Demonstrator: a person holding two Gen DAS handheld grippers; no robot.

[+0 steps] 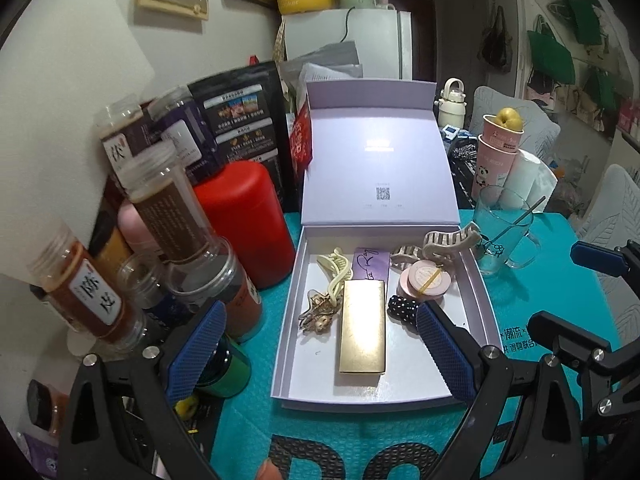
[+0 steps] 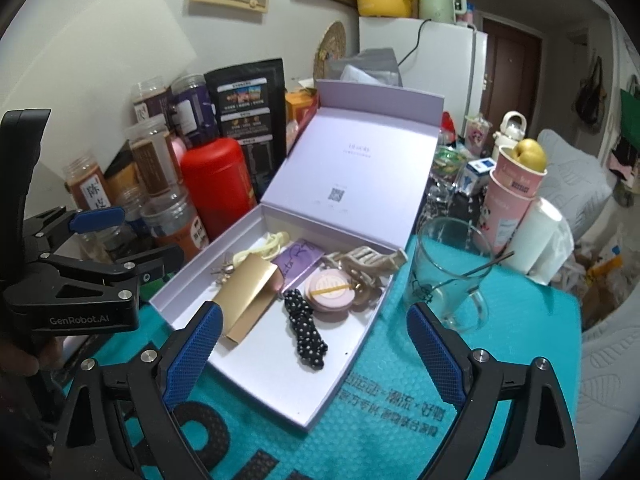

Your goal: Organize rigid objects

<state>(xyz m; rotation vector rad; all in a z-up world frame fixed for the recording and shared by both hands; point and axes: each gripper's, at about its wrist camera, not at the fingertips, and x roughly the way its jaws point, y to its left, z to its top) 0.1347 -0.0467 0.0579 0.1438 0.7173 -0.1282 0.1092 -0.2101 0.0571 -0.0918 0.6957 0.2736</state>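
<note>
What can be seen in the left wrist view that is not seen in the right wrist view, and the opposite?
Only the left wrist view shows the green jar by the left claw and the full face of the gold case.

Only the right wrist view shows the brown door and the whole polka-dot scrunchie ahead of the right claw.

Both show the open lilac box, the red canister, the glass mug and both claws open, holding nothing.
</note>
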